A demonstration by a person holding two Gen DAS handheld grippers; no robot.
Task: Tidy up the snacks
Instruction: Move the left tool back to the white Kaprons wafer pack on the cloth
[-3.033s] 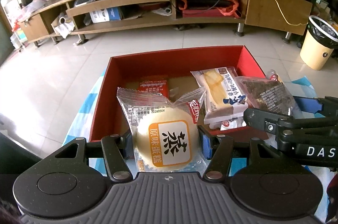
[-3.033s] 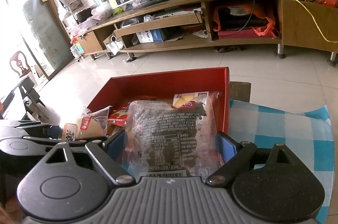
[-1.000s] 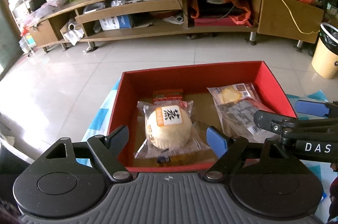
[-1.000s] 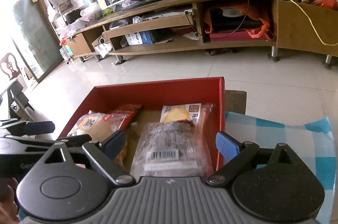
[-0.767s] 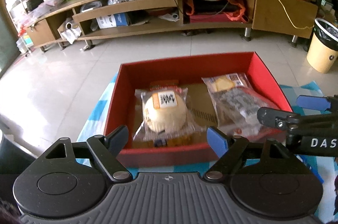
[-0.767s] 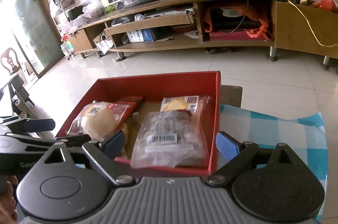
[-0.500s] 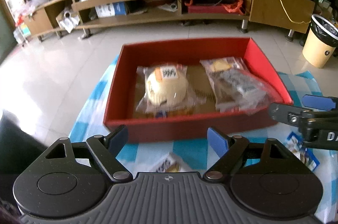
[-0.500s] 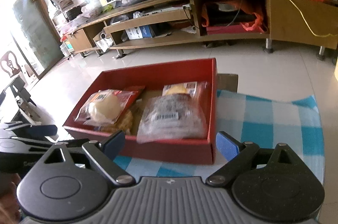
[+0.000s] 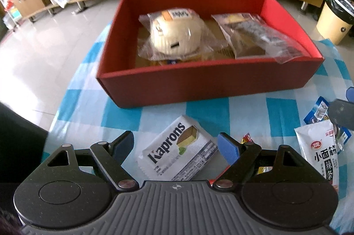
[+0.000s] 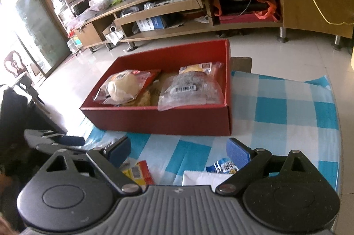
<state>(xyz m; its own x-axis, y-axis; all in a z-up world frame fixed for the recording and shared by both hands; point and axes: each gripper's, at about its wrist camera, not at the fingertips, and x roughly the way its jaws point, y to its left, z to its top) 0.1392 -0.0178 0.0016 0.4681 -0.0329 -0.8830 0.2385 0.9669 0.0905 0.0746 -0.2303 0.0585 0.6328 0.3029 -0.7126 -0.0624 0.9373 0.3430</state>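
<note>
The Kaprons wafer packet (image 9: 179, 149) lies flat on the checked tablecloth (image 9: 243, 113) before the red box (image 9: 210, 84), between the wide-open, empty left gripper (image 9: 176, 145); light, crinkly, crushable, best pinched across its short sides. The right gripper (image 10: 179, 152) gapes empty too; packets beneath it are cut off.

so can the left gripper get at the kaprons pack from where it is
Probably yes. The left gripper is open, and the Kaprons pack lies flat on the checked cloth right between its fingers, with nothing on top. The red box sits beyond it, out of the way.
</note>
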